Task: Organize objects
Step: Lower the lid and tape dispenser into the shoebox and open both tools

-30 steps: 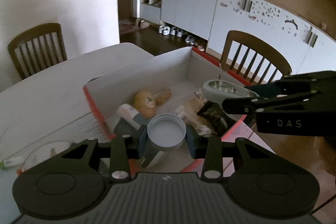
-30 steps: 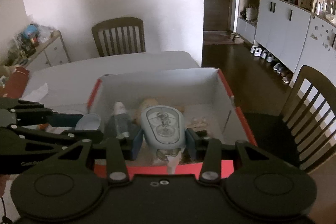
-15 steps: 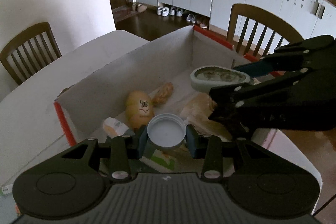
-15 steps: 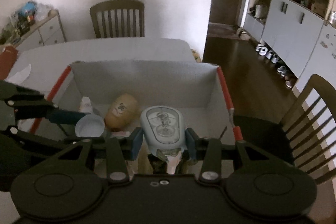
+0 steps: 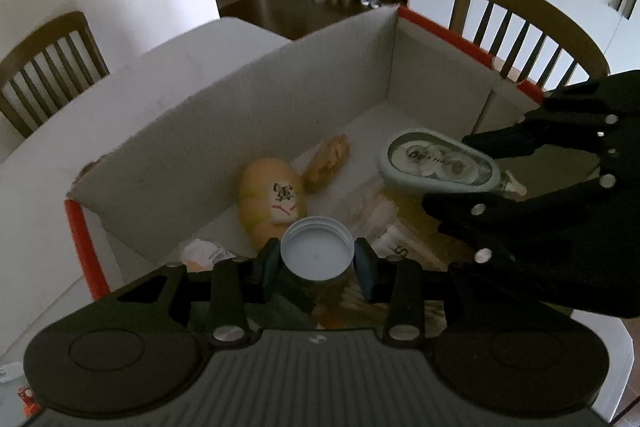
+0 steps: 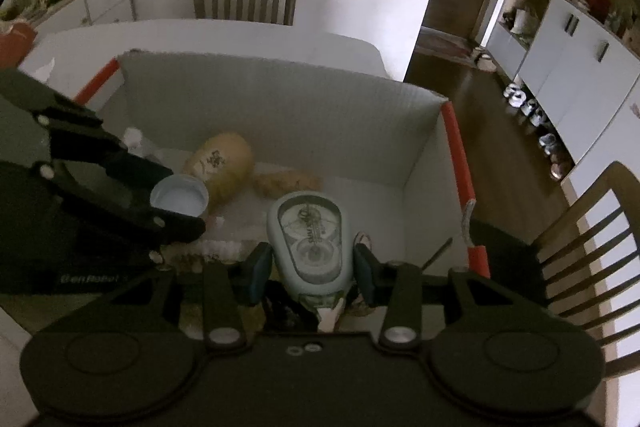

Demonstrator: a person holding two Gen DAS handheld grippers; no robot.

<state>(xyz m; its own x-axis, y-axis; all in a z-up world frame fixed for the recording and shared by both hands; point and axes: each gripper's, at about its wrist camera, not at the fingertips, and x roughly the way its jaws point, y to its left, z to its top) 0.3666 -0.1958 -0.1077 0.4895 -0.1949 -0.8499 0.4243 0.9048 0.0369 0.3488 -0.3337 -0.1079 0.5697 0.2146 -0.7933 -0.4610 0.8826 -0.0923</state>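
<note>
My left fingers (image 5: 317, 261) clamp a round white jar lid (image 5: 317, 251), open side up, above the near end of the cardboard box (image 5: 224, 131) on the white desk (image 5: 36, 171). At my three o'clock, my right fingers (image 6: 311, 269) grip a pale blue correction tape dispenser (image 6: 310, 241) over the box. A tan doll-shaped toy (image 5: 271, 201) lies on the box floor at twelve o'clock from the lid.

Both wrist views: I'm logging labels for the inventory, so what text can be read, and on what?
"GenRobot": left gripper body, faint, partly shaded.
Black brush character on the tan doll: not legible.
Print on the correction tape dispenser: too blurred.
White cap: no text.
</note>
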